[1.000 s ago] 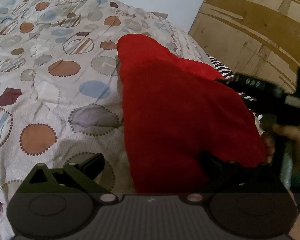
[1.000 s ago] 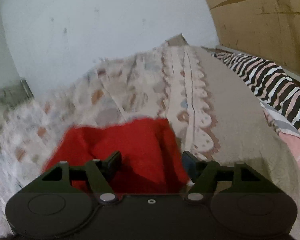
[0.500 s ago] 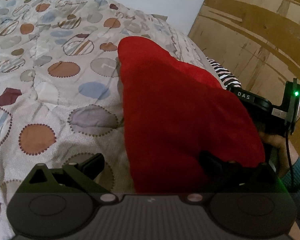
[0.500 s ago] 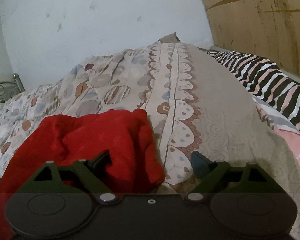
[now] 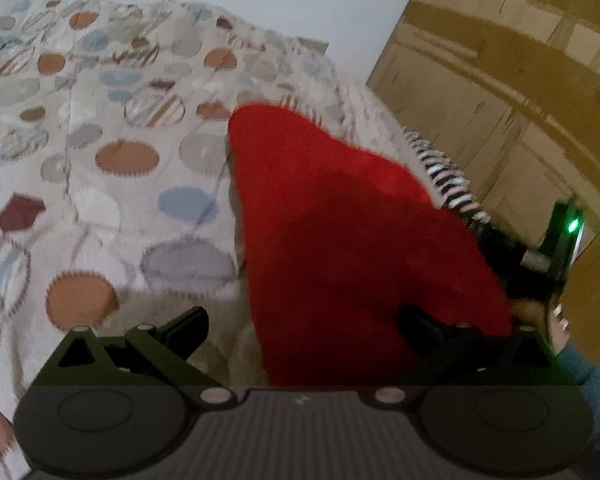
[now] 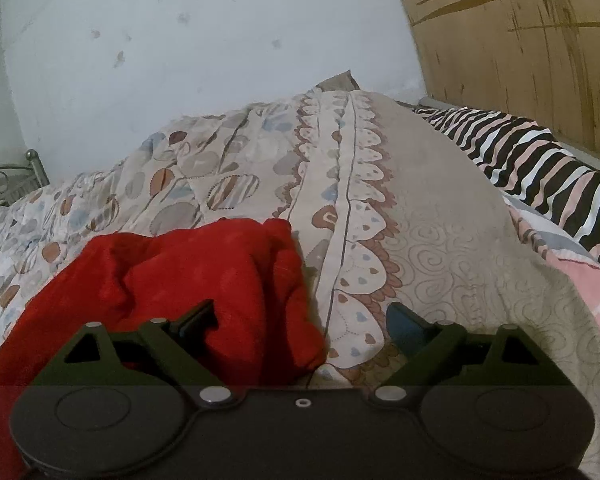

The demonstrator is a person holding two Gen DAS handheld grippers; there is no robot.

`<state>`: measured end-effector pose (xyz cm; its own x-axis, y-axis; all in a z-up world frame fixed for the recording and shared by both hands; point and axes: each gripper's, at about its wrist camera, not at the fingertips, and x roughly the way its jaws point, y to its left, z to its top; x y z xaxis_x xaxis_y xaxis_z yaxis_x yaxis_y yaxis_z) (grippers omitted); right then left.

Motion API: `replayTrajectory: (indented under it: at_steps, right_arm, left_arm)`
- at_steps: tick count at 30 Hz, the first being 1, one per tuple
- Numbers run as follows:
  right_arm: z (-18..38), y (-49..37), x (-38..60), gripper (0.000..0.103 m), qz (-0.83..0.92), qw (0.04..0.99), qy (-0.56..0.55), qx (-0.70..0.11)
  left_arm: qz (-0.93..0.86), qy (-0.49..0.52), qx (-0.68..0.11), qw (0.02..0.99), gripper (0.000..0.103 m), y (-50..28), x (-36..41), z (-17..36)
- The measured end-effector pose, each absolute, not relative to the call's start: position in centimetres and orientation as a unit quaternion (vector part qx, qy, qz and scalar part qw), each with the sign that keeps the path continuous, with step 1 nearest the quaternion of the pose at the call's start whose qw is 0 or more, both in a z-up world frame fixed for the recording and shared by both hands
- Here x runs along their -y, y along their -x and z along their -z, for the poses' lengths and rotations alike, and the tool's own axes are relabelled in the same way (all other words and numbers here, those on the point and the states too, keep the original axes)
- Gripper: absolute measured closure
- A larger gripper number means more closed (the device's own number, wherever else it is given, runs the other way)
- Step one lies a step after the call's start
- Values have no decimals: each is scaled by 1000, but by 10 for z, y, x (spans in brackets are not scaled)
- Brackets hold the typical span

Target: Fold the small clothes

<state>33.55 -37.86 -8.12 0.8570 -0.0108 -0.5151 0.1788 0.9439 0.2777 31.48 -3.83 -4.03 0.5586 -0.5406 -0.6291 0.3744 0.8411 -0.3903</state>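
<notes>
On the left lies the quilt [image 5: 112, 168] with its coloured discs, and its print is smeared in the left wrist view, while half a second ago it was sharp; so I judge that the left gripper [image 5: 300, 322] is moving now. Its jaws are wide apart, as they were one second ago, and they grasp nothing: the left finger [image 5: 186, 326] stands over bare quilt and the right one is over the cloth [image 5: 340, 240]. This red cloth lies on the quilt, a little right of the middle in that view, spread as a broad shape that narrows toward its far end. Further right, at the cloth's edge, I see the right gripper [image 5: 540, 264] with its green lamp, close to the striped sheet [image 5: 444, 176]. In the right wrist view, one second ago the cloth filled the gap between the jaws; now the right gripper [image 6: 300, 320] is released, only a rumpled corner [image 6: 236, 280] of the cloth reaches into the gap from the left, and the right half of the gap shows the quilt [image 6: 440, 240]. This means, I think, that one fold is laid and let go. The cloth looks bunched at this corner, so probably it needs smoothing or a new grasp before the next fold.
</notes>
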Motion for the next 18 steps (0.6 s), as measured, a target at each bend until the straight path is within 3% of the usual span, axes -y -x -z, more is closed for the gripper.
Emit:
replayTrajectory:
  at_steps: [7,18]
  right_arm:
    - [83,-334,378,12,49,952,-160,-256]
    - [84,-332,379,12,46,952,-165,-254]
  left_arm:
    - [286,182,-335,879,0,-329,24,14]
    - [284,117,-428,850,0,-357,57,61]
